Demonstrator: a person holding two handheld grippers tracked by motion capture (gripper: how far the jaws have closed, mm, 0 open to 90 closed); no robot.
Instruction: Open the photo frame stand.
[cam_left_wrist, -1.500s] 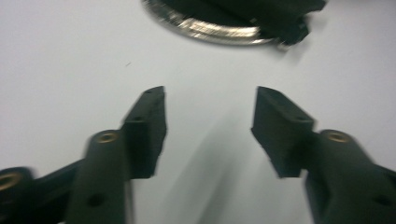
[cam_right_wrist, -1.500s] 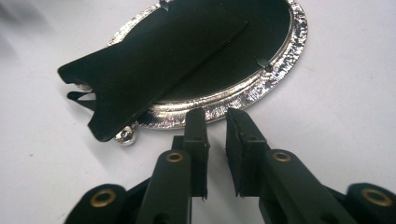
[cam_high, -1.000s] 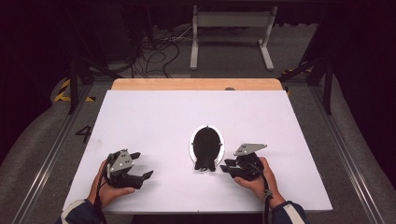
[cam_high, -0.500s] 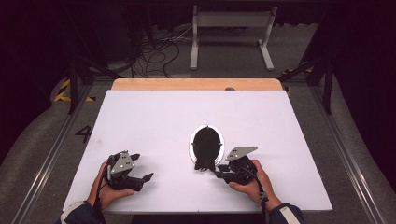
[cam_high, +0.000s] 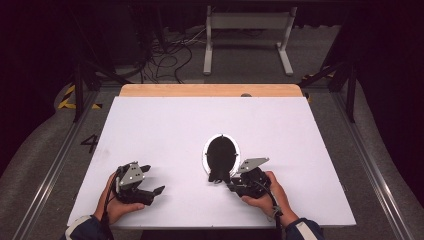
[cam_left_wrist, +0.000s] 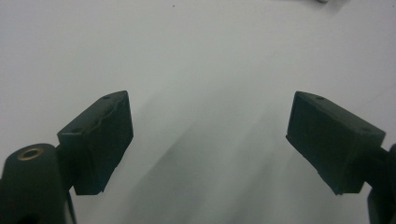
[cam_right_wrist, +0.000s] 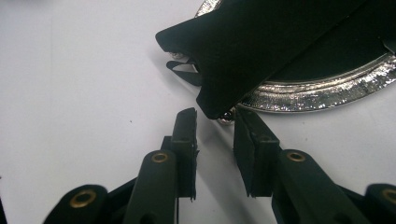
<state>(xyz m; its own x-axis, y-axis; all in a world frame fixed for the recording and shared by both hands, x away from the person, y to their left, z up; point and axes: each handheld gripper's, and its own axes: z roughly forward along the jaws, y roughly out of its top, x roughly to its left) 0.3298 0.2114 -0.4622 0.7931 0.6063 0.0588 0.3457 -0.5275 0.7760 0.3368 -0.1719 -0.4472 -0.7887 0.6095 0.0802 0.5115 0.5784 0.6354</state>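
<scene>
White tabletop (cam_high: 165, 125): left gripper (cam_high: 150, 191) idle near the left edge, jaws wide apart on nothing. Right of centre, black hand mirror (cam_high: 220, 155) lying flat, silver-rimmed. Right gripper (cam_right_wrist: 215, 135) at its near stand tip, jaws narrowed, not yet pinching; best closed squarely on that tip before lifting.

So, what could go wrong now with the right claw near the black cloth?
1. The right claw has a narrow gap around the tip of the black cloth; closing may catch too little and slip.
2. Pulling could drag the shiny silver oval plate under the cloth across the white table.
</scene>
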